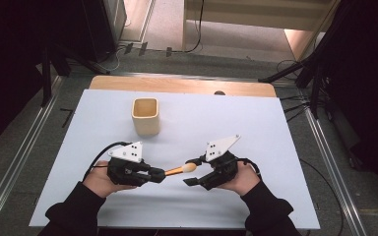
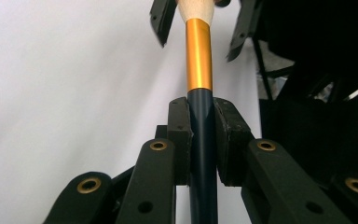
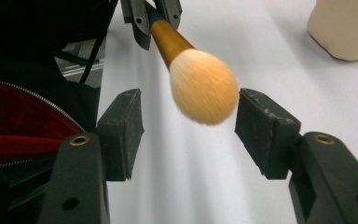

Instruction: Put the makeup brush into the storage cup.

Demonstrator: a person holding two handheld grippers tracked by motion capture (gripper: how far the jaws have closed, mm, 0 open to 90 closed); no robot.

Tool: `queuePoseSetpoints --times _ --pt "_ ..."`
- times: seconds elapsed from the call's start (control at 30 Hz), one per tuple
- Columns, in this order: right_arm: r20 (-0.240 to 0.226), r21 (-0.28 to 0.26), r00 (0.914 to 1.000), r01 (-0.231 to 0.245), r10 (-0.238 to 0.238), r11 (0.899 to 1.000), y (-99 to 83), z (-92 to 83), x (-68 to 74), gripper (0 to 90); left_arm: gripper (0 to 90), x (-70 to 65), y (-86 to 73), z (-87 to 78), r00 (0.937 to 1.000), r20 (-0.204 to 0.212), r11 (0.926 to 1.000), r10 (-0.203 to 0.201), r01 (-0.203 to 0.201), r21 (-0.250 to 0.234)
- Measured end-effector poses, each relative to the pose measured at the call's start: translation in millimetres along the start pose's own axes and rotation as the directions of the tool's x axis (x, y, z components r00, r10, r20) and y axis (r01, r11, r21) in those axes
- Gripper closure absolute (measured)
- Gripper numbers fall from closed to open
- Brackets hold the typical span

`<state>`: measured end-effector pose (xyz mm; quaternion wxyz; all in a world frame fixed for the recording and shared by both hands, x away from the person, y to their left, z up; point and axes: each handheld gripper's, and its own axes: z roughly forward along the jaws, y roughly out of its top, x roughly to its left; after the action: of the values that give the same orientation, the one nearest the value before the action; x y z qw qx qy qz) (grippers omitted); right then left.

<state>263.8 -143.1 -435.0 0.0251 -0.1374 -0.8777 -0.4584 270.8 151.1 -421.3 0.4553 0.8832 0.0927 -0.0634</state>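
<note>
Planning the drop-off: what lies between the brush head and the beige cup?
Only bare white table between the brush and the cup, per the high view.

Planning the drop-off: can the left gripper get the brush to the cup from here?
Probably yes: left gripper is shut on the brush, and bare table lies between it and the cup.

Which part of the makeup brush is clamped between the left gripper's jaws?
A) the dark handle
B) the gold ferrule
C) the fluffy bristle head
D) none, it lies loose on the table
A: the left gripper has its pads pressed on the makeup brush at its dark handle, just below the gold ferrule.
</note>
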Motion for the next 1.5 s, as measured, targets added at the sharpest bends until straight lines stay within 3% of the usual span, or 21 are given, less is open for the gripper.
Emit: queuePoseSetpoints --times 0.07,0.3,0.67,1.0,1.07,1.3,1.37,1.4,1.43,1.5 --pt "-0.019 -0.040 0.9995 -0.026 0.026 0.999 0.1 0.7 1.1 45.3 79.6 -1.4 0.9 0.7 0.9999 0.009 0.9999 0.006 -0.006 -0.010" --pt "-0.065 -0.126 0.9968 -0.055 0.047 0.990 3.9 -0.4 2.1 53.5 79.6 -4.6 2.1 8.4 0.9992 0.036 0.9995 0.016 -0.015 -0.029" --pt "-0.117 -0.095 0.9904 -0.085 0.073 0.992 5.2 6.3 4.5 71.6 79.6 -5.6 3.2 14.2 0.9988 0.045 0.9994 0.018 -0.017 -0.031" --pt "-0.171 -0.083 0.9815 -0.103 0.087 0.991 7.1 5.5 3.6 77.6 79.2 -6.8 2.2 13.9 0.9976 0.051 0.9985 0.047 -0.045 -0.032" --pt "-0.173 -0.082 0.9812 -0.100 0.084 0.992 7.7 5.9 3.8 78.0 79.1 -7.7 2.1 13.7 0.9968 0.049 0.9977 0.063 -0.061 -0.029" --pt "-0.168 -0.062 0.9819 -0.099 0.087 0.993 9.6 5.9 6.0 78.5 78.1 -7.7 2.1 13.9 0.9969 0.048 0.9980 0.062 -0.061 -0.018" --pt "-0.159 -0.058 0.9832 -0.100 0.090 0.993 10.1 5.7 6.6 78.5 75.8 -7.6 2.5 14.4 0.9980 0.045 0.9990 0.044 -0.043 -0.011" --pt "-0.149 -0.047 0.9855 -0.089 0.082 0.995 10.1 6.0 6.2 78.5 64.3 -7.5 2.9 14.4 0.9978 0.052 0.9992 0.040 -0.040 -0.006" --pt "-0.149 -0.047 0.9855 -0.089 0.082 0.995 10.1 6.0 6.2 78.5 64.3 -8.0 3.1 14.1 0.9975 0.052 0.9988 0.049 -0.048 -0.005" --pt "-0.143 -0.027 0.9866 -0.083 0.079 0.996 10.3 5.2 7.3 78.5 54.6 -9.6 3.3 13.6 0.9981 0.019 0.9983 0.058 -0.058 0.003"
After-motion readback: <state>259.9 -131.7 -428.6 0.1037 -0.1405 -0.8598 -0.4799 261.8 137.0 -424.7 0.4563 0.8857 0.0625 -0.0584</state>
